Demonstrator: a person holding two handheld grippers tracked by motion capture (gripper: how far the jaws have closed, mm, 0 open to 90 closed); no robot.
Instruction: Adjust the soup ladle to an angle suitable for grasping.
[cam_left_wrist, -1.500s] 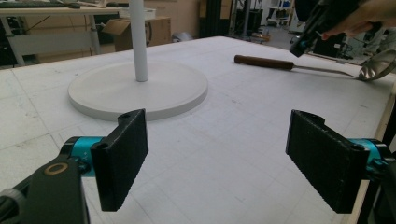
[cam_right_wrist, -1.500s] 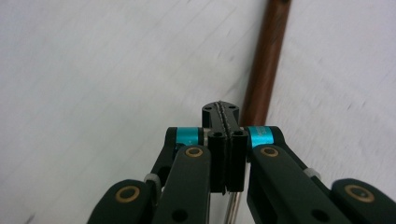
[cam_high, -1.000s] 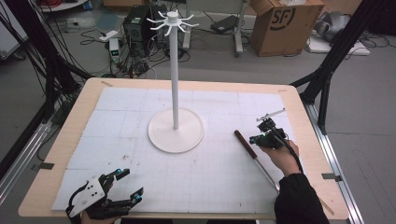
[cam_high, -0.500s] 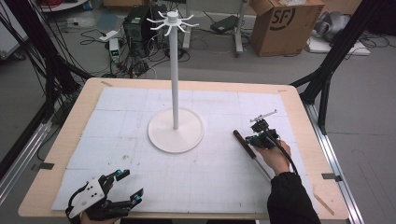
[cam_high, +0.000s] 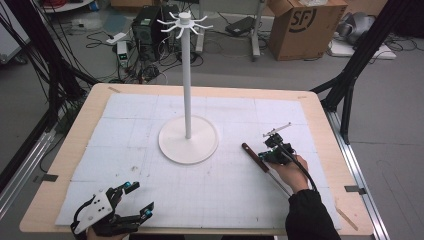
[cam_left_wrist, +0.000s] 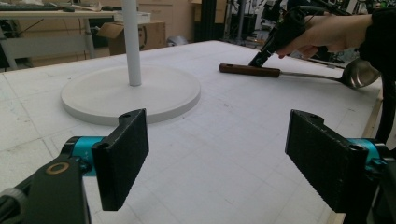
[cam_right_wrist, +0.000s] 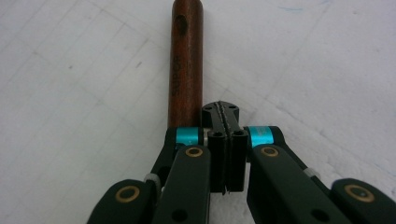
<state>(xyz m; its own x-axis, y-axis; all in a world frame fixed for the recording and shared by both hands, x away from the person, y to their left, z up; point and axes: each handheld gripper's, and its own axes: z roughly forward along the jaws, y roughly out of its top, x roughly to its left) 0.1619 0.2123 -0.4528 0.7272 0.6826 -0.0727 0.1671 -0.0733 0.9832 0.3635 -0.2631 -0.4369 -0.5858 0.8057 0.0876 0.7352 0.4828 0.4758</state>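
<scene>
A ladle lies on the white mat at the right, its brown wooden handle (cam_high: 252, 154) (cam_left_wrist: 250, 70) (cam_right_wrist: 186, 60) pointing toward the stand. Its metal bowl (cam_left_wrist: 360, 73) lies nearer the table's right edge. My right gripper (cam_high: 270, 156) (cam_right_wrist: 226, 117) is shut with nothing between its pads, and its tips are down at the mat, right beside the wooden handle. That gripper and the hand holding it appear far off in the left gripper view (cam_left_wrist: 261, 58). My left gripper (cam_high: 140, 198) (cam_left_wrist: 219, 149) rests wide open at the front left, holding nothing.
A white stand with a round base (cam_high: 175, 145) (cam_left_wrist: 98, 100), a tall pole (cam_high: 187, 75) and hooks on top stands mid-table. The mat (cam_high: 225, 190) covers most of the wooden table. Boxes, cables and frames lie beyond the far edge.
My right gripper has slid left and slightly nearer, ending with its shut tips against the ladle's wooden handle. The left gripper has stayed put.
</scene>
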